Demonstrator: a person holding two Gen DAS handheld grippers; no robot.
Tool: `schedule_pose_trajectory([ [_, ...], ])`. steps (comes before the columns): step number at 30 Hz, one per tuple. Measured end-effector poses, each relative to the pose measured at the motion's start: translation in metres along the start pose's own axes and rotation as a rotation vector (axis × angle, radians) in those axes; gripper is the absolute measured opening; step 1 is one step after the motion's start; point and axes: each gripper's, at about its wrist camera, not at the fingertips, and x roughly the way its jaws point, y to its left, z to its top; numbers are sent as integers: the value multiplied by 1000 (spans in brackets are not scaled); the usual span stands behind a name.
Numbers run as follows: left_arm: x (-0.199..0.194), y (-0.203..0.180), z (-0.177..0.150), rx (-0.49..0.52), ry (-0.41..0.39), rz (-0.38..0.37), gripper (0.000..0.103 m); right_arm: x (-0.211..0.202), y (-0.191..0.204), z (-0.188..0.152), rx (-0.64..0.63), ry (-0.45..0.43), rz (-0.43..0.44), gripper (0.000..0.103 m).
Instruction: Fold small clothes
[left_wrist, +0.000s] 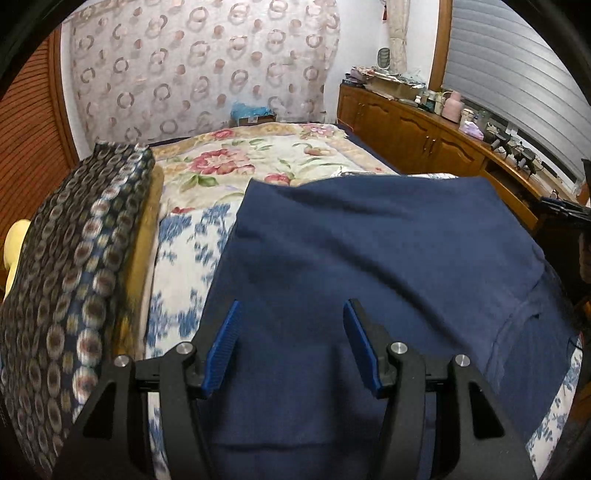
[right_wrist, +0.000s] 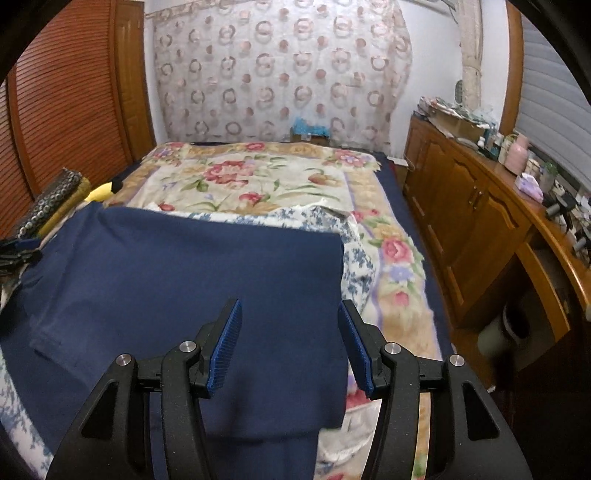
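Observation:
A navy blue garment (left_wrist: 369, 258) lies spread on the bed over a blue-and-white floral sheet (left_wrist: 184, 258); in the right wrist view the garment (right_wrist: 177, 280) fills the lower left, with a straight far edge and a seam near its left side. My left gripper (left_wrist: 291, 314) is open and empty, its blue pads (left_wrist: 221, 350) hovering over the garment's near part. My right gripper (right_wrist: 290, 314) is open and empty above the garment's right portion, its right finger near the garment's right edge. Part of the right gripper shows at the far right of the left view (left_wrist: 565, 210).
A folded dark patterned cloth stack (left_wrist: 74, 258) lies on the left of the bed. A flowered blanket (right_wrist: 251, 177) covers the far bed. A wooden cabinet (right_wrist: 480, 229) with clutter runs along the right. A louvered wooden door (right_wrist: 66, 110) stands at left.

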Motion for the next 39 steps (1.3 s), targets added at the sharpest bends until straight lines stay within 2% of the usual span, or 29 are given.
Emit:
schedule_pose_trajectory([
  [7,-17,0,-24,-14,0,4,57,-10,12,-41,29,44,8,55],
  [15,-28,6,-50,-42,20,20,57,-5,18,-73,104,102,24,55],
  [21,-30,8,-61,-59,41,37,57,2,31,-80,86,125,34,55],
  [26,-28,12,-66,-87,61,25,57,5,40,-85,54,120,-1,56],
  [31,-24,14,-67,-124,75,18,57,8,46,-86,18,119,-19,64],
  [39,-14,16,-57,-170,70,-43,57,10,39,-88,30,120,-13,66],
])
